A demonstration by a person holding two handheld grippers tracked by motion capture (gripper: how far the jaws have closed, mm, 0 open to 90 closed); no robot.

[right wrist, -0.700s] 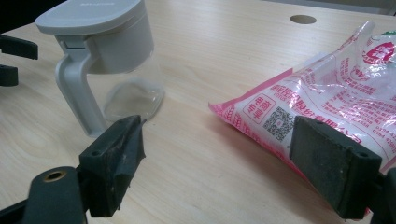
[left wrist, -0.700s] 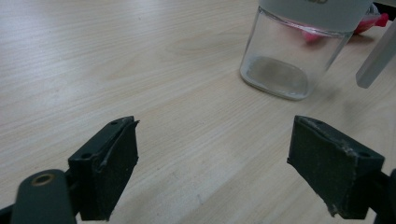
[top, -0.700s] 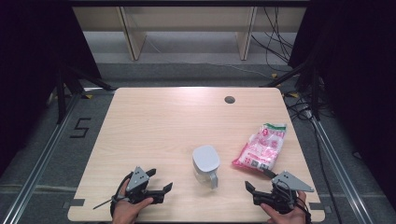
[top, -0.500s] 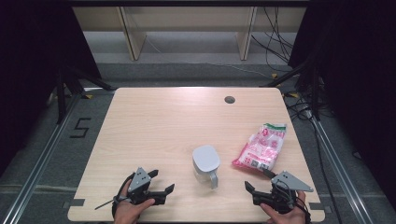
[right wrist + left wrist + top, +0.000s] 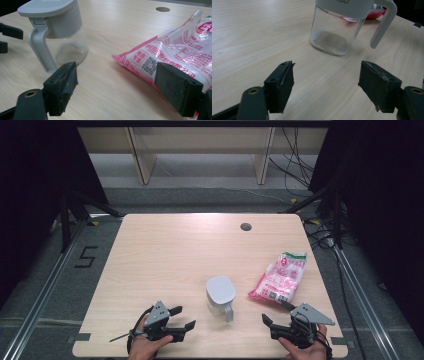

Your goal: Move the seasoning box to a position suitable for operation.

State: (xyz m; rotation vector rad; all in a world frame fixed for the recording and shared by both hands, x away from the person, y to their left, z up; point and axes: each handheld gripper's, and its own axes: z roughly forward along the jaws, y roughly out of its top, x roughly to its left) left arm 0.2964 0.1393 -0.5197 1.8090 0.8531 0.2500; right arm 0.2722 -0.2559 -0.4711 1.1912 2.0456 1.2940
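A clear glass jug (image 5: 220, 295) with a pale grey lid and handle stands near the front middle of the wooden table (image 5: 190, 250). To its right lies a pink and white plastic bag (image 5: 281, 277). My left gripper (image 5: 186, 317) rests at the front edge, left of the jug, open and empty. The left gripper view has its jaws (image 5: 327, 65) wide apart, with the jug (image 5: 334, 35) a short way ahead. My right gripper (image 5: 275, 311) sits at the front right, also open and empty. Between its jaws (image 5: 117, 67) I see bare table, the jug (image 5: 65, 30) to the left and the bag (image 5: 180, 50) to the right.
A round cable hole (image 5: 245, 226) marks the far side of the table. Beyond the table stand pale shelf legs (image 5: 140, 155) and loose cables on the floor. A "5" (image 5: 86, 257) is marked on the floor at left.
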